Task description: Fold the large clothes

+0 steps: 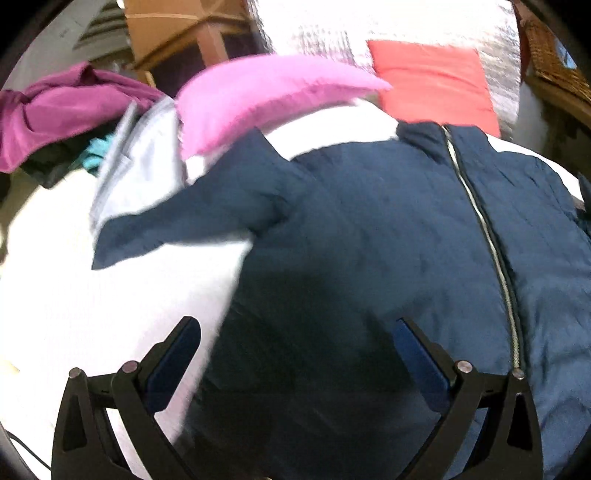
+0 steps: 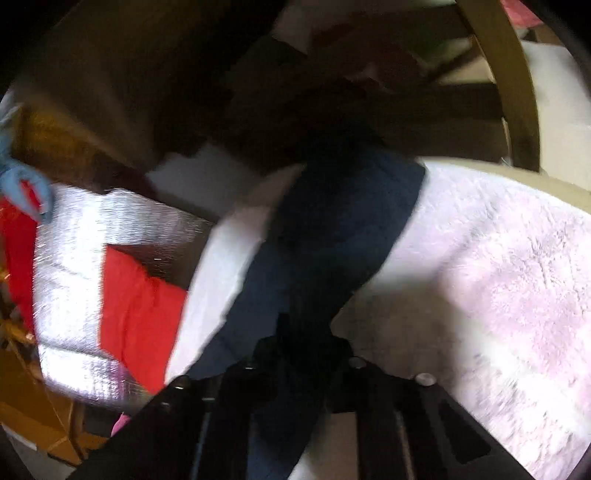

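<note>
A navy zip-up jacket [image 1: 388, 229] lies spread front-up on the white bed cover [image 1: 92, 314], its silver zipper [image 1: 487, 236] running down the middle. One sleeve [image 1: 177, 229] points left. My left gripper [image 1: 295, 325] hovers open over the jacket's lower left part, one finger over the bed cover, the other over the cloth, with nothing pinched. In the right wrist view the other navy sleeve [image 2: 343, 221] stretches away across the cover, and my right gripper [image 2: 303, 332] is shut on its near part. The picture is blurred and the pads are hidden in the dark cloth.
Beyond the jacket lie a pink garment [image 1: 258, 96], a red cloth [image 1: 432, 81] on a silver mat [image 1: 388, 26], a pale grey garment [image 1: 147, 166] and a purple heap [image 1: 66, 107]. A cardboard box [image 1: 166, 22] and a wicker basket [image 1: 554, 62] stand behind. A curved wooden frame [image 2: 506, 74] rises past the fluffy cover [image 2: 498, 277].
</note>
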Tool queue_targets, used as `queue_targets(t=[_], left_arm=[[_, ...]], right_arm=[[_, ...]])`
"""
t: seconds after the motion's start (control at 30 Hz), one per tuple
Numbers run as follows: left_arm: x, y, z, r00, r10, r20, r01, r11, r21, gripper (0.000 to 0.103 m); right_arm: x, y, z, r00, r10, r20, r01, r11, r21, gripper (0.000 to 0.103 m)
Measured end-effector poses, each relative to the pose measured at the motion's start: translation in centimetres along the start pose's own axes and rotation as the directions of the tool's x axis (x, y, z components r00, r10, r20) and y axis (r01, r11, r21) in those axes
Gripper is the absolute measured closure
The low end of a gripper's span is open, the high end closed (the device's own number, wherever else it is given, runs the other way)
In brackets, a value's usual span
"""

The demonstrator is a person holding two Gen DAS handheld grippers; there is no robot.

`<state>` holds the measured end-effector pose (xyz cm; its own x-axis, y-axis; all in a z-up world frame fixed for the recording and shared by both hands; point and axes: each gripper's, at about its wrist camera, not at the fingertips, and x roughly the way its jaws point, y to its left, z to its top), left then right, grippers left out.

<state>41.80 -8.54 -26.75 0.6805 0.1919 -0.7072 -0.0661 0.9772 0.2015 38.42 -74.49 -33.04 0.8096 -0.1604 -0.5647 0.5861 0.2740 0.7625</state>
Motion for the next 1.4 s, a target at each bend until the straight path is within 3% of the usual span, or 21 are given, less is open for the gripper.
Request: queue_targets(t=[0.1,0.27,0.43,0.57,0.7,0.73,0.8,0.83,0.9,0.93,1.0,1.17,1.3,1.37,1.4], left_arm=[[-0.8,1.8,0.8,0.999,0.025,0.029,-0.024,0.999,-0.034,0.0],[-1.8,5.2,1.7,0.997,0.054,0.058,-0.048,0.994,-0.095,0.0],[-2.5,8.9,2.2,0.991,0.103,0.084,-0.093,0.989,-0.117,0.0],[-3.1,11.8,1.9,0.981,0.152,0.118,-0.137,0.982,-0.132,0.0],[-3.0,14.4,1.8,0.985,0.137,0.102,-0.119,0.978,-0.169,0.0],[-3.0,14.9,1.8,0.987,0.132,0.097,-0.113,0.977,-0.183,0.0],[-3.0,15.5,1.7,0.988,0.125,0.096,-0.104,0.974,-0.2,0.0],[-3.0,15.6,1.7,0.988,0.118,0.096,-0.097,0.975,-0.201,0.0],[-2.9,15.4,1.8,0.99,0.102,0.101,-0.081,0.979,-0.189,0.0],[-2.9,15.1,1.9,0.99,0.096,0.108,-0.076,0.981,-0.18,0.0],[-3.0,14.2,2.1,0.988,0.084,0.126,-0.064,0.986,-0.155,0.0],[-3.6,10.4,2.3,0.984,0.019,0.177,-0.009,0.998,-0.058,0.0],[-3.8,6.4,2.7,0.975,-0.13,0.178,0.131,0.991,0.01,0.0],[-4.0,4.3,2.9,0.966,-0.187,0.175,0.184,0.982,0.035,0.0],[-4.2,3.2,3.1,0.961,-0.214,0.177,0.209,0.977,0.046,0.0]], right_arm=[[-2.5,3.3,-2.1,0.996,0.08,0.029,-0.077,0.994,-0.08,0.093],[-7.0,9.9,-7.9,0.976,0.217,-0.003,-0.212,0.951,-0.227,0.093],[-10.7,19.3,-17.6,0.939,0.32,-0.124,-0.343,0.852,-0.397,0.093],[-10.6,26.2,-27.0,0.92,0.307,-0.245,-0.392,0.754,-0.526,0.094],[-6.7,29.3,-37.1,0.887,0.197,-0.418,-0.417,0.731,-0.541,0.087],[-5.5,29.3,-39.3,0.88,0.153,-0.451,-0.405,0.736,-0.542,0.081],[-2.7,28.7,-42.2,0.856,0.074,-0.512,-0.384,0.755,-0.532,0.026],[-1.2,27.5,-44.2,0.817,0.036,-0.575,-0.382,0.782,-0.493,0.02],[-1.0,25.2,-45.9,0.787,0.003,-0.617,-0.37,0.803,-0.467,0.02],[-1.0,24.0,-46.5,0.76,-0.003,-0.65,-0.386,0.803,-0.455,0.02],[-2.0,22.0,-46.3,0.726,0.031,-0.687,-0.431,0.799,-0.42,0.02],[-6.3,18.4,-42.3,0.623,0.171,-0.763,-0.582,0.753,-0.306,0.02],[-8.9,15.6,-36.3,0.615,0.357,-0.703,-0.651,0.732,-0.198,0.02],[-9.5,13.9,-32.8,0.649,0.426,-0.63,-0.642,0.752,-0.152,0.02],[-9.6,13.1,-31.2,0.679,0.448,-0.582,-0.624,0.77,-0.135,0.02]])
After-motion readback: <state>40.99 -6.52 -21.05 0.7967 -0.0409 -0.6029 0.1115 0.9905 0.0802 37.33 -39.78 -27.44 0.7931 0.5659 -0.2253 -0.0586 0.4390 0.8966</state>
